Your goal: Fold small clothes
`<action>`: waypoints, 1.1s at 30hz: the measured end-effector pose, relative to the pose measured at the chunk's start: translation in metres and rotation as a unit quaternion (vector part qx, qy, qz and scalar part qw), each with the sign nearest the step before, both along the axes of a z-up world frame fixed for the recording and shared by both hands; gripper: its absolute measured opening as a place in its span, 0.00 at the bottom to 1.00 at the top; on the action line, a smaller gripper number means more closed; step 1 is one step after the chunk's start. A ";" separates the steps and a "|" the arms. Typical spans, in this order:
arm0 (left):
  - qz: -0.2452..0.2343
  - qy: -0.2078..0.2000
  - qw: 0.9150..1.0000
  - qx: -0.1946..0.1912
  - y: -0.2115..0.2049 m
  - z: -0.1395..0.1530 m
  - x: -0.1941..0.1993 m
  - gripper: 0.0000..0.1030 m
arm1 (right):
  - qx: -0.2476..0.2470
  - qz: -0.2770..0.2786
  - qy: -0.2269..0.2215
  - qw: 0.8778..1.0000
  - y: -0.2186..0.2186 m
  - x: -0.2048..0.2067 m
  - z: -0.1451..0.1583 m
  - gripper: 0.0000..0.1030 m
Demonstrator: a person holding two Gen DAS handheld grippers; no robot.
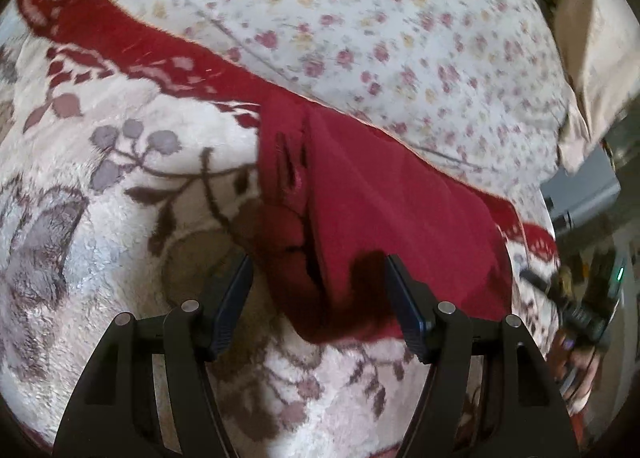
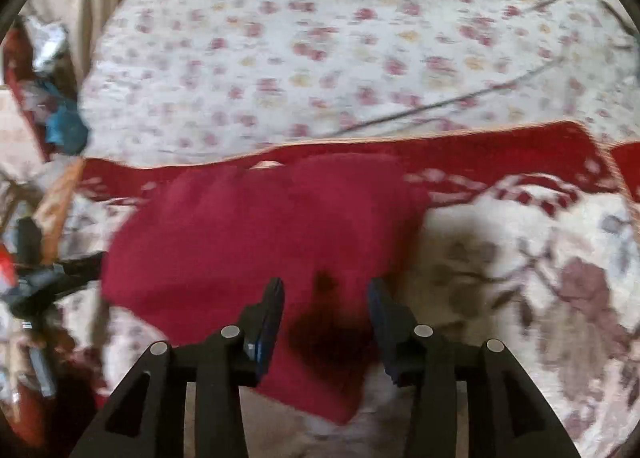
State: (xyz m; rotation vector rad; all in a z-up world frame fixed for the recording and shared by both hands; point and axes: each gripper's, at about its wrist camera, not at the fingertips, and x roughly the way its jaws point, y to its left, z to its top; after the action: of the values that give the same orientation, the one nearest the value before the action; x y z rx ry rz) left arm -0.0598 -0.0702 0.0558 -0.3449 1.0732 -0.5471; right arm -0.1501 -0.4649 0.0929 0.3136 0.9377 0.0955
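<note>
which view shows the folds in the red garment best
The left wrist view: the red garment is fairly sharp there, with its creases and layered edges visible on the left side. The right wrist view shows the whole garment lying on the blanket, but motion blur smears it into a flat red shape.

Dark red garment (image 2: 256,226), folded, on blanket (image 2: 520,242)

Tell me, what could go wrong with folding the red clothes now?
Both grippers look open, so nothing holds the red garment; its loose folds could slip apart. The left gripper hangs over a bunched edge and might pinch several layers. The fluffy flowered blanket underneath could get grabbed too.
</note>
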 end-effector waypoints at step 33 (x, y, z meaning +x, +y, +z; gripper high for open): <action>-0.074 0.038 0.996 -0.024 0.028 -0.026 -0.005 0.11 | -0.008 0.157 0.043 0.987 0.170 0.163 -0.016 0.54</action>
State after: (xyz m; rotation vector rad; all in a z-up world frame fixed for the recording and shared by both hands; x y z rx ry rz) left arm -0.0643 -0.0426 0.0302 -0.3314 1.1667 -0.6968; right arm 0.0130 -0.2950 0.0767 0.1540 1.0675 0.3652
